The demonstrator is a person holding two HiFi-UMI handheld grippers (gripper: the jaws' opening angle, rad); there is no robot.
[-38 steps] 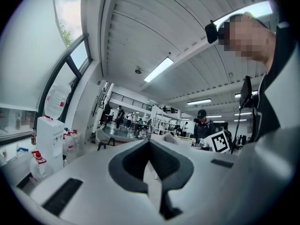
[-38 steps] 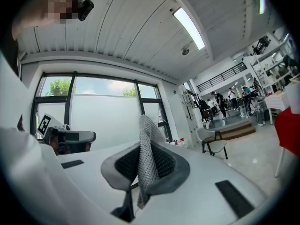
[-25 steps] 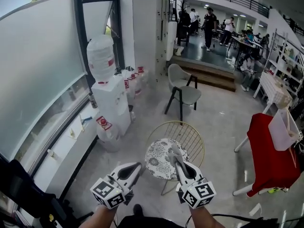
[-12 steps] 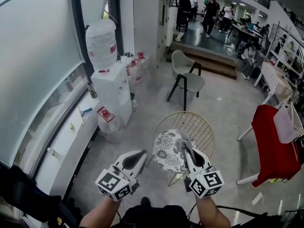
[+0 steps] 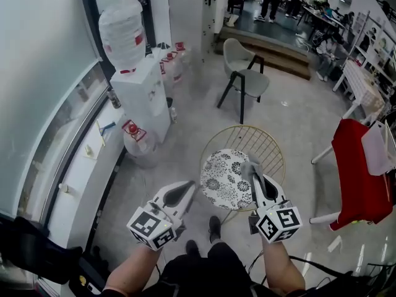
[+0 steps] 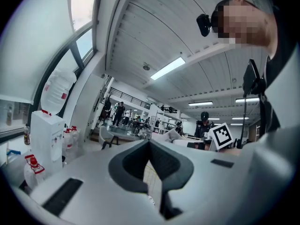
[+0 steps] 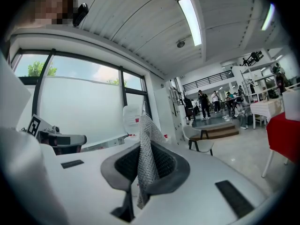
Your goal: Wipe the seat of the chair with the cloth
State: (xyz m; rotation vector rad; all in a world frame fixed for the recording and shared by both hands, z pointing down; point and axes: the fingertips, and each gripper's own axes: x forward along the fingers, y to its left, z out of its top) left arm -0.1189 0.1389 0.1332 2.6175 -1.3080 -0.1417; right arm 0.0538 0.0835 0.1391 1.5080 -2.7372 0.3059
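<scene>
The cloth (image 7: pixel 147 162) is pinched in the right gripper (image 5: pixel 252 167), judged soft, light and limp, best gripped near its middle; the left gripper (image 5: pixel 186 190) is pressed together, empty.

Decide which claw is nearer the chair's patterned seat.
Right. The right claw, pinching the cloth, shows over the seat's right edge in the head view. The left claw shows just off its left edge, above the floor.
</scene>
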